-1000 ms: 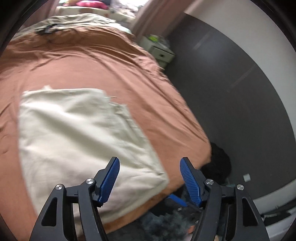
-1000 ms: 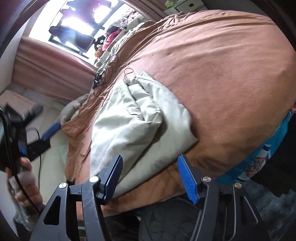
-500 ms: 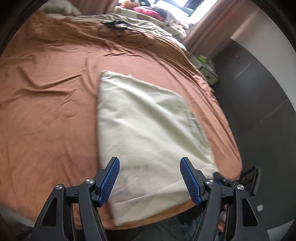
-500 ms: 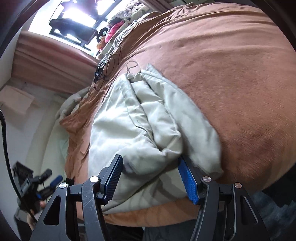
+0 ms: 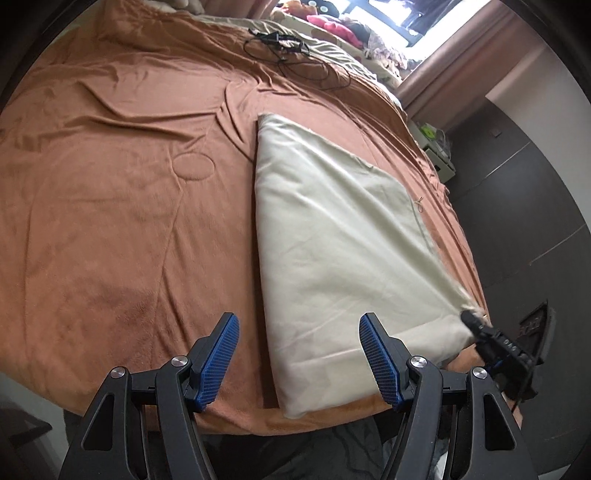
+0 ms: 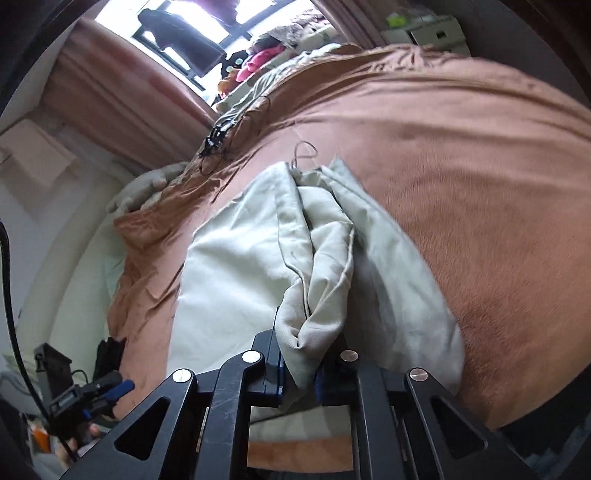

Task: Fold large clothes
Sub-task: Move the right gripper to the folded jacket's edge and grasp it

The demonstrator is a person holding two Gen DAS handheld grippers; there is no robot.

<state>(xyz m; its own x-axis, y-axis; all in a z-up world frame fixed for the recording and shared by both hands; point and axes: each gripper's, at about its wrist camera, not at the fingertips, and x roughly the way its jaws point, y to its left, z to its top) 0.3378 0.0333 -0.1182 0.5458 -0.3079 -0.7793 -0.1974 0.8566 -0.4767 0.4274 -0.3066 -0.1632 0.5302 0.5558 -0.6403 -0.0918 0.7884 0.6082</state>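
A cream folded garment lies on the brown bedspread, near the bed's near edge. My left gripper is open and empty, hovering over the garment's near left corner. My right gripper is shut on a bunched corner of the cream garment. The right gripper also shows in the left wrist view at the garment's near right corner. The left gripper shows in the right wrist view at the lower left, off the bed.
Black cables lie on the far side of the bed. A white bedside cabinet stands at the right by a dark wall. Pillows and colourful items sit below the window. The bed's near edge drops off under my left gripper.
My right gripper has closed on the garment's corner; it was open around it before. My left gripper has swung left across the bed and now faces the garment's left corner.
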